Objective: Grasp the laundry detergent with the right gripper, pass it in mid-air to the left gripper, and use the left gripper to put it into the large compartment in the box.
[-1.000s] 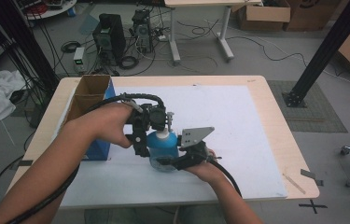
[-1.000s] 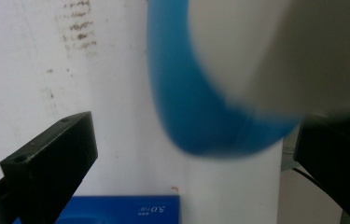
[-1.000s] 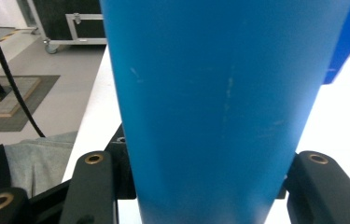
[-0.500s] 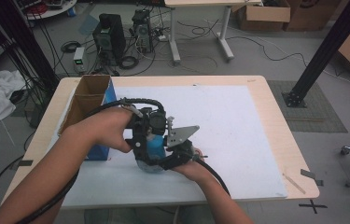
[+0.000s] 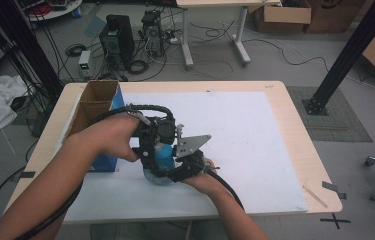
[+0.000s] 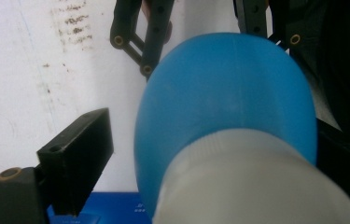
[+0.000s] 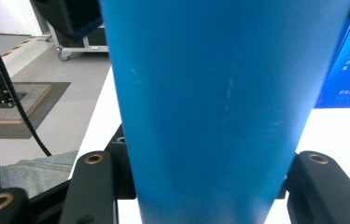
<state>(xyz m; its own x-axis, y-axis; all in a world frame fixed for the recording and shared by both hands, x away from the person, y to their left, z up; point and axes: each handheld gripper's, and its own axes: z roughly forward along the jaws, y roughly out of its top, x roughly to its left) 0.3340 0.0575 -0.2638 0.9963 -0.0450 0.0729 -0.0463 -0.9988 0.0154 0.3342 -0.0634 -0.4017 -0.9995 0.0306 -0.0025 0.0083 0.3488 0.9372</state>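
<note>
Your right tongs (image 5: 167, 172) clamp the body of the blue plastic bottle with the white cap (image 5: 164, 156), near the front-left of the white surface (image 5: 255, 135). Your left tongs (image 5: 151, 147) have just been closing around its cap; contact looks incomplete, though blurred. Seat them squarely before twisting, and hold the body steady.

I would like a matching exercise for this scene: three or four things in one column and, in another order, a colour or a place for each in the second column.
Things:
1. bottle
2. bottle cap
3. cardboard box
4. right gripper

Descriptions:
a. white, ribbed
b. blue body
c. open top, at the table's left edge
d. shut on the bottle's body

Pairs: 1-b, 2-a, 3-c, 4-d
</note>
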